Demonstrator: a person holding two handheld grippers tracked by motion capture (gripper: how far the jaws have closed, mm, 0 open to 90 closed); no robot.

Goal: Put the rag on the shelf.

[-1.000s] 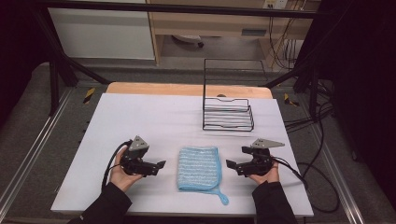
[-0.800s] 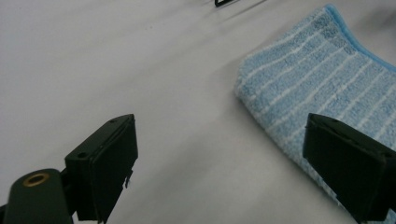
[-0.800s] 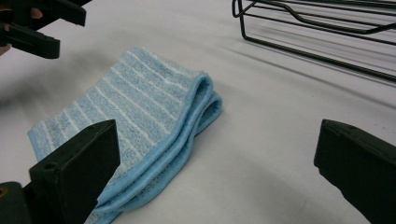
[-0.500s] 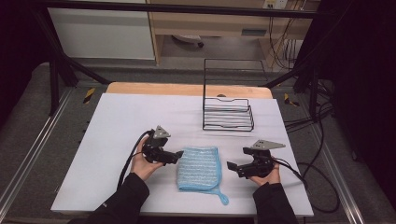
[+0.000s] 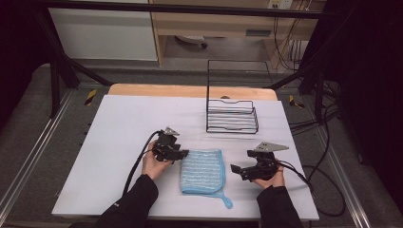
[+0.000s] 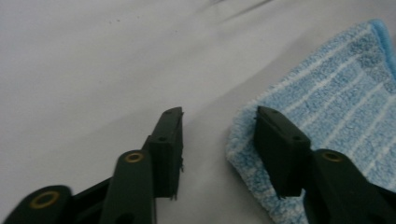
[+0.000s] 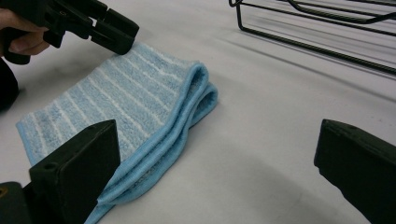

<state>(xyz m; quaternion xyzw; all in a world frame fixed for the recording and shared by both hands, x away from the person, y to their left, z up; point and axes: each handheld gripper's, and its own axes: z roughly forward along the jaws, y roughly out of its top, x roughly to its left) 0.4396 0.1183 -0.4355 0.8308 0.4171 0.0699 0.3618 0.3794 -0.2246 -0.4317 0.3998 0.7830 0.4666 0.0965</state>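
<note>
Both forearms wear dark sleeves. The left gripper (image 5: 183,153) and right gripper (image 5: 234,168) are black, each topped by a grey three-cornered plate and trailing a black cable. Up close, the blocky black jaws carry brass-coloured rivets and small dark screws.

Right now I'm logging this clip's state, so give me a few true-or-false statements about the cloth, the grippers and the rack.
1. The blue cloth lies folded on the table. True.
2. The left gripper is clamped shut on the cloth. False: its jaws are open, at the cloth's corner.
3. The right gripper is open, with nothing between its jaws. True.
4. The cloth lies inside the wire rack. False: it lies on the table nearer the person, apart from the rack.
5. The wire rack is black. True.
</note>
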